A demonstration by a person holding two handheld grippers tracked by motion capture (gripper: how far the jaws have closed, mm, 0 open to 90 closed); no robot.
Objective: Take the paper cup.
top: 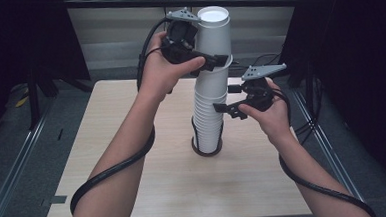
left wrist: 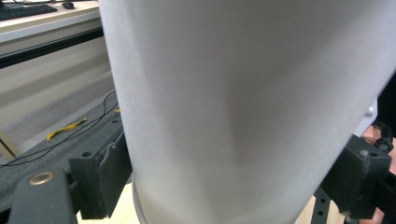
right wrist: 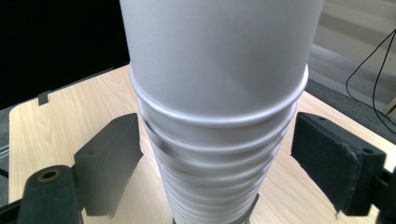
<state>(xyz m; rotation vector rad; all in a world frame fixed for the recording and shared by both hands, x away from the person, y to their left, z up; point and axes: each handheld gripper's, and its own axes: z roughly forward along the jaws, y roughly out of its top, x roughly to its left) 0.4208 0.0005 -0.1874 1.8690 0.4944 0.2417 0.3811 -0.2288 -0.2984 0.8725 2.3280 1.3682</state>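
Left gripper (top: 213, 62) fingers are clamped on the top cup (top: 212, 35); lift it straight up while right gripper (top: 226, 99), fingers apart, steadies the stack (top: 209, 122).

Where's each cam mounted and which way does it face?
High view: above the person's side, looking forward and down at the table; both forearms, left tool, right tool.
Left gripper view: rides the left tool, looking along its jaws, pads against the top cup.
Right gripper view: rides the right tool, facing the cup stack between open pads.
Shared: the top cup shows in all three.
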